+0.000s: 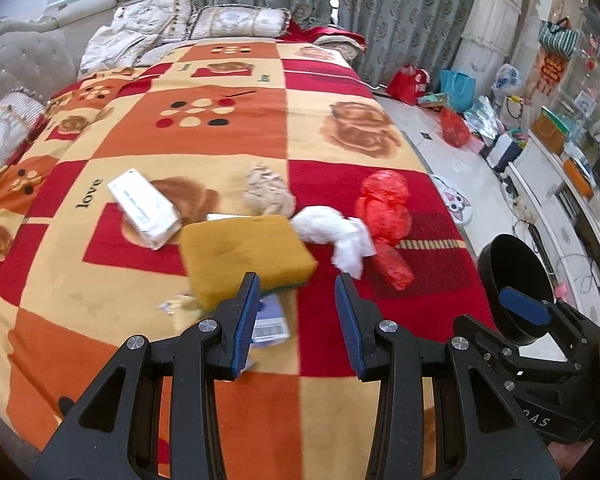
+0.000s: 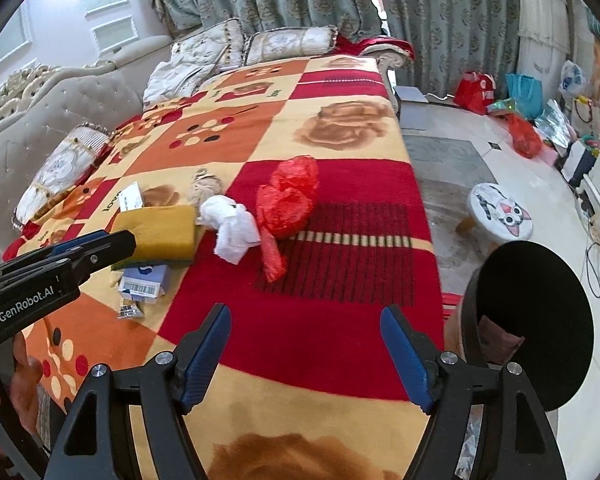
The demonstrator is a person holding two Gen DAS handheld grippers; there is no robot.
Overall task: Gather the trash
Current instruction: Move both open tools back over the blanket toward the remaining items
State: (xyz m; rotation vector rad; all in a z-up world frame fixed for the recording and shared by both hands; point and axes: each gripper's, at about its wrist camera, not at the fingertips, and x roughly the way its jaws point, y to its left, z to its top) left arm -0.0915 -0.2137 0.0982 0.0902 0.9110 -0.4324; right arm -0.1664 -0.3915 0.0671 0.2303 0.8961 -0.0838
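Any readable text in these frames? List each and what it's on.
"love": blanket.
"GenRobot.AI": left gripper body, seen from the right wrist view.
White box: print too blurred to read.
Blue packet: barcode label, too small to read.
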